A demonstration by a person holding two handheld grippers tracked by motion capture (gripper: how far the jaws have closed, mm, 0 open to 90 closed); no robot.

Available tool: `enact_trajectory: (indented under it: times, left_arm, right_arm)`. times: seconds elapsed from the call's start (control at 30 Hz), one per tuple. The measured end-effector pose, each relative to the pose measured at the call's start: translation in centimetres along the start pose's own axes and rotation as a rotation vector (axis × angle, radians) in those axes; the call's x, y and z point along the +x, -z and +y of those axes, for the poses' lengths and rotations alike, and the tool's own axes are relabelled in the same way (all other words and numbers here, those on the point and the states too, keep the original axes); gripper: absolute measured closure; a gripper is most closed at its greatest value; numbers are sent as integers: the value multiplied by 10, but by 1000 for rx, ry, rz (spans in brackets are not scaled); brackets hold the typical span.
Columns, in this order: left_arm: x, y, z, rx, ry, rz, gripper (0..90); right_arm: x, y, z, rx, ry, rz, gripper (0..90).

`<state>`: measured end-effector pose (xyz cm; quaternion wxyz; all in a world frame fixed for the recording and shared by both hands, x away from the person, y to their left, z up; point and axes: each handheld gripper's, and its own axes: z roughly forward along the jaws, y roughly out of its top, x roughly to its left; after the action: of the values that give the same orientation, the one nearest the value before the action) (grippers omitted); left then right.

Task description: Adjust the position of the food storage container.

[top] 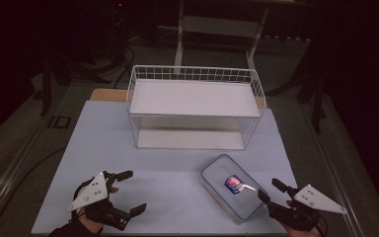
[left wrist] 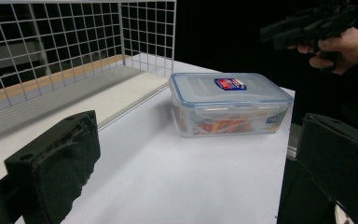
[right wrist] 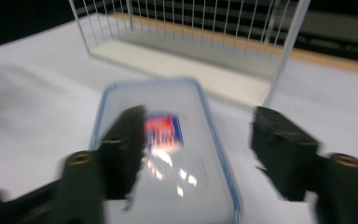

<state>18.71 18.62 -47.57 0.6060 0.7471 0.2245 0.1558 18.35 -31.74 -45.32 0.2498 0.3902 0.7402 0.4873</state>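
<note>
A clear plastic food box (top: 232, 185) with a blue-rimmed lid and a red and blue label lies flat on the white table top, front right. Through its wall the left gripper view shows orange contents in the box (left wrist: 230, 103). My right gripper (top: 271, 190) hovers open just right of the box, jaws spread wide over its near end (right wrist: 196, 149). My left gripper (top: 134, 192) is open at the front left, well apart from the box, with nothing between its jaws (left wrist: 191, 177).
A white wire rack (top: 194, 106) with a flat upper shelf stands at the back middle of the table (top: 108, 143), its open side facing me. Dark floor and furniture legs surround the table.
</note>
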Motion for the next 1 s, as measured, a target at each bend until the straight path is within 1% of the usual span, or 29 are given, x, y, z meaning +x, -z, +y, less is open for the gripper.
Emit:
enact_trajectory:
  times: [0.07, 0.13, 0.17, 0.23, 0.27, 0.37, 0.4, 0.47, 0.5, 0.67, 0.73, 0.9, 1.0]
  left_arm:
    - [0, -1, -1, 5, 1, -2, 0]
    - [1, -2, -1, 9, 1, -2, 0]
    - [1, -2, -1, 11, 3, -5, 0]
    - [0, -3, -1, 12, 2, -5, 0]
    - [0, -3, -1, 12, 0, -6, 0]
    - [0, -3, -2, 15, -1, -8, 0]
    - [0, -4, -2, 16, 0, -10, 0]
    - [0, -4, -2, 20, 1, -8, 0]
    - [0, -4, -2, 21, 1, -8, 0]
    - [0, -5, -3, 24, -1, -9, 0]
    - [0, -6, -3, 26, 1, -10, 0]
    - [1, -7, -4, 32, 0, -13, 0]
    - [0, -8, -4, 32, 3, -14, 0]
  right_arm:
    - [-2, 3, -8, 20, -12, -2, 535]
    - [-3, 5, -15, 56, -13, 1, 605]
    - [-3, 5, -18, 73, -13, 13, 633]
    - [-2, 5, -24, 109, -2, 21, 691]
    - [-3, 5, -26, 123, -3, 34, 716]
    - [-4, 4, -33, 155, -7, 46, 804]
    - [-4, 5, -35, 165, -5, 42, 838]
    - [-5, 5, -39, 187, -4, 57, 889]
    - [-4, 5, -41, 195, -1, 60, 898]
    - [-3, 4, -51, 254, -2, 105, 900]
    - [-2, 2, -54, 277, -3, 114, 900]
    - [-5, -1, -54, 272, -12, 117, 900]
    - [-8, -3, -53, 269, -19, 93, 900]
